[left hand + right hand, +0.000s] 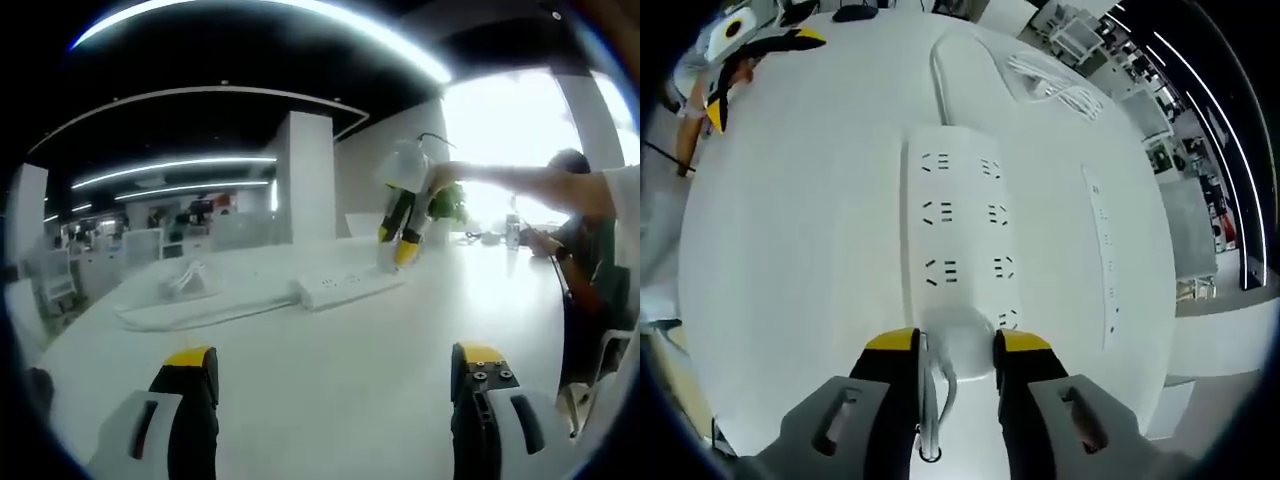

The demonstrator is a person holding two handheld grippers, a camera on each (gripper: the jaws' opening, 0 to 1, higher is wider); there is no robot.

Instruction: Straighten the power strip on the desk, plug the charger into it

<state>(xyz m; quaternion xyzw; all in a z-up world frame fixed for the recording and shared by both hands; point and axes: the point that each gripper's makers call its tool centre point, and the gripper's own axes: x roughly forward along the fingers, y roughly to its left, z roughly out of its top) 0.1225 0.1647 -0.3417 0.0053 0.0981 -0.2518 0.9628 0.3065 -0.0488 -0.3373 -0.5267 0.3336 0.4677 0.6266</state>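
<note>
- The long white plastic power strip [962,235] lies flat on the broad white surface [790,230], its rows of sockets facing up and its white cord [940,70] leaving from the far end; in the left gripper view the same strip [348,287] sits well ahead, past mid-surface.
- The small rounded white charger [962,342] sits at the near end of the strip, between the jaws of the right gripper [958,350]; a thin white lead [943,395] hangs from it towards the camera.
- Handling, as a judgement: the strip looks rigid and light, so it will likely slide or pivot on the smooth surface when pushed (steadying its body would help). The charger is hard, smooth and small; it is best held across its flat sides, square to the sockets, with the soft lead kept out of the pinch.
- The right gripper is closed narrowly onto the charger, both yellow-tipped jaws against its sides, and the charger is down on the strip's last socket; whether the pins are fully seated cannot be told.
- The left gripper [335,370] hovers low over bare surface, jaws wide apart, holding and touching nothing.
- A loose bundle of white cable [185,280] lies further along the surface, apart from the strip.
</note>
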